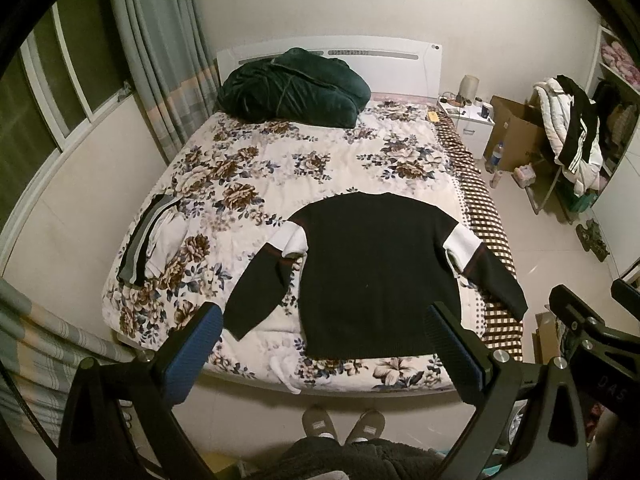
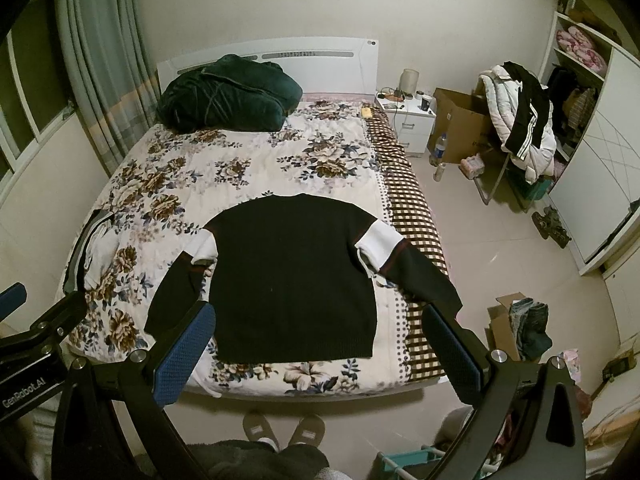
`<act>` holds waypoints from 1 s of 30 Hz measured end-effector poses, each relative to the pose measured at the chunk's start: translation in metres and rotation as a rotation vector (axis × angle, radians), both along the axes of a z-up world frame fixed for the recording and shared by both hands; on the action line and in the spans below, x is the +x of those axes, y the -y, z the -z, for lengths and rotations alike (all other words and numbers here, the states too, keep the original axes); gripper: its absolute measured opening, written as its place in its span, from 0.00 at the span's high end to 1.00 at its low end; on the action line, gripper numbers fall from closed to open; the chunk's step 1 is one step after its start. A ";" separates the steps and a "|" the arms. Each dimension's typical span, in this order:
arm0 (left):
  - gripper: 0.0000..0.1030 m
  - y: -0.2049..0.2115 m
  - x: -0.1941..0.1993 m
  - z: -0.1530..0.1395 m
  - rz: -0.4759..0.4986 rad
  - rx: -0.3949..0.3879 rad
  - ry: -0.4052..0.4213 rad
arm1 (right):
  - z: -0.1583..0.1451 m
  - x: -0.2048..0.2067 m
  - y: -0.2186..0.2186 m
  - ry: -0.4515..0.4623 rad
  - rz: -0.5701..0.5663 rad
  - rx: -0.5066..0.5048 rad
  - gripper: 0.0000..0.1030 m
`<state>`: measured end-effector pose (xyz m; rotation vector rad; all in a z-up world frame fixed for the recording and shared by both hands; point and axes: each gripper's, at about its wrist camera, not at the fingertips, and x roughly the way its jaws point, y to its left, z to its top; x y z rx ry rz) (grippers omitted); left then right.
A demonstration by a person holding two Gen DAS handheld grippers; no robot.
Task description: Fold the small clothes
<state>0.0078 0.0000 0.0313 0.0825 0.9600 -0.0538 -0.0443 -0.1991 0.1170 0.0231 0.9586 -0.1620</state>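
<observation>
A black sweater (image 1: 372, 272) with white bands on its sleeves lies spread flat, hem toward me, on the floral bed (image 1: 256, 168); it also shows in the right wrist view (image 2: 292, 276). Both sleeves stretch out to the sides. My left gripper (image 1: 324, 320) is open and empty, held above the foot of the bed, short of the hem. My right gripper (image 2: 320, 324) is also open and empty, at the same height, beside the left one. A small pile of folded clothes (image 1: 154, 236) sits at the bed's left edge.
A dark green bundled blanket (image 1: 288, 86) lies at the headboard. A white nightstand (image 2: 408, 120), a cardboard box (image 2: 460, 128) and a chair heaped with jackets (image 2: 524, 120) stand on the right. A wardrobe (image 2: 600, 184) is at far right. My slippered feet (image 1: 344, 428) stand at the bed's foot.
</observation>
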 end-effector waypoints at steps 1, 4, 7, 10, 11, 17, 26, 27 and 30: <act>0.00 0.000 0.000 0.000 -0.001 -0.001 0.000 | -0.002 0.001 0.000 0.001 0.000 0.000 0.00; 0.00 0.001 0.000 0.000 0.002 0.000 0.001 | 0.002 -0.001 0.000 0.002 0.000 0.001 0.00; 0.00 0.000 0.000 0.000 0.001 -0.002 0.000 | 0.000 -0.001 0.000 0.005 0.000 0.000 0.00; 0.00 0.001 -0.002 0.000 0.001 0.000 0.002 | -0.001 0.000 0.000 0.006 0.000 0.000 0.00; 0.00 0.001 -0.002 0.000 0.000 0.001 0.003 | 0.001 -0.002 0.000 0.006 0.000 0.001 0.00; 0.00 0.001 0.001 -0.002 -0.001 0.002 0.005 | -0.002 -0.001 0.000 0.008 0.001 0.003 0.00; 0.00 -0.001 0.014 -0.007 0.002 -0.005 0.009 | -0.014 0.005 -0.008 0.020 0.002 0.006 0.00; 0.00 -0.002 0.018 -0.007 0.003 -0.006 0.010 | -0.020 0.010 -0.010 0.021 0.006 0.006 0.00; 0.00 -0.002 0.015 -0.005 -0.004 -0.005 0.021 | -0.021 0.014 -0.010 0.026 0.017 0.016 0.00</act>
